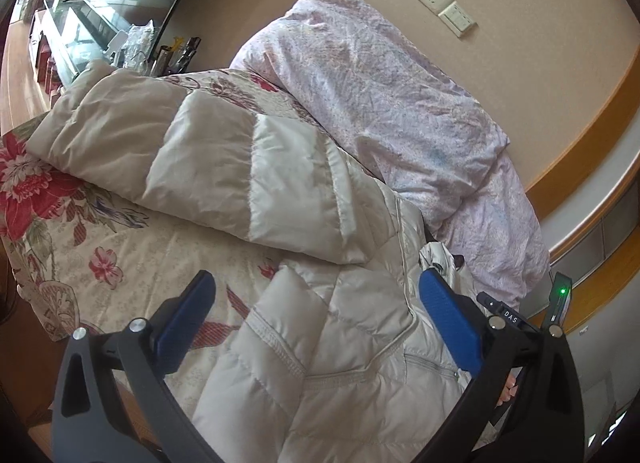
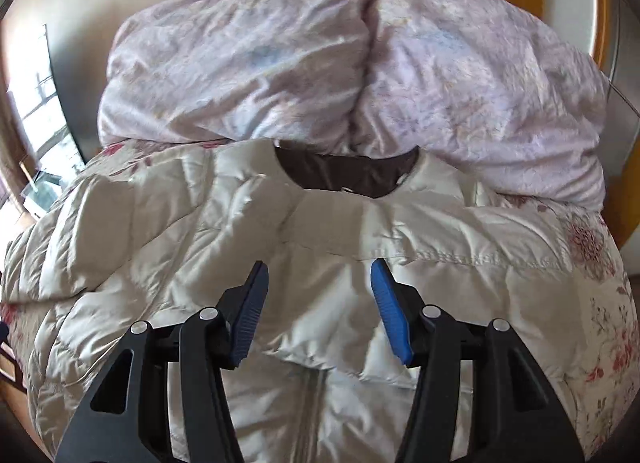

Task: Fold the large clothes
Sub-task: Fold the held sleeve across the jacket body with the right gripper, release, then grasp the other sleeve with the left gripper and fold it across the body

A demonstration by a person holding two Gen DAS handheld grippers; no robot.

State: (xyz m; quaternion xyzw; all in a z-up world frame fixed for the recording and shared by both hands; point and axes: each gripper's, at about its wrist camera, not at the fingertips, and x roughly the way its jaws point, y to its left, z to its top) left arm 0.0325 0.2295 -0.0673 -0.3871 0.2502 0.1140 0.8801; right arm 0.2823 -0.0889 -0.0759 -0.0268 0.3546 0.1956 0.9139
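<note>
A white quilted down jacket (image 1: 320,343) lies spread on the bed, front up. One sleeve (image 1: 180,151) stretches out to the left across the sheet. In the right wrist view the jacket (image 2: 200,223) fills the middle, its brown-lined collar (image 2: 348,179) at the far side and the zip running toward me. My left gripper (image 1: 315,274) is open wide just above the jacket's side near a pocket. My right gripper (image 2: 319,262) is open over the chest below the collar. Nothing is pinched between its blue pads (image 2: 390,311).
A crumpled lilac duvet (image 1: 380,95) is heaped at the head of the bed, just behind the collar (image 2: 320,63). The floral bedsheet (image 1: 80,231) shows around the jacket. Wall sockets (image 1: 446,7) sit above the duvet. A glass cabinet (image 1: 80,35) with clutter stands at far left.
</note>
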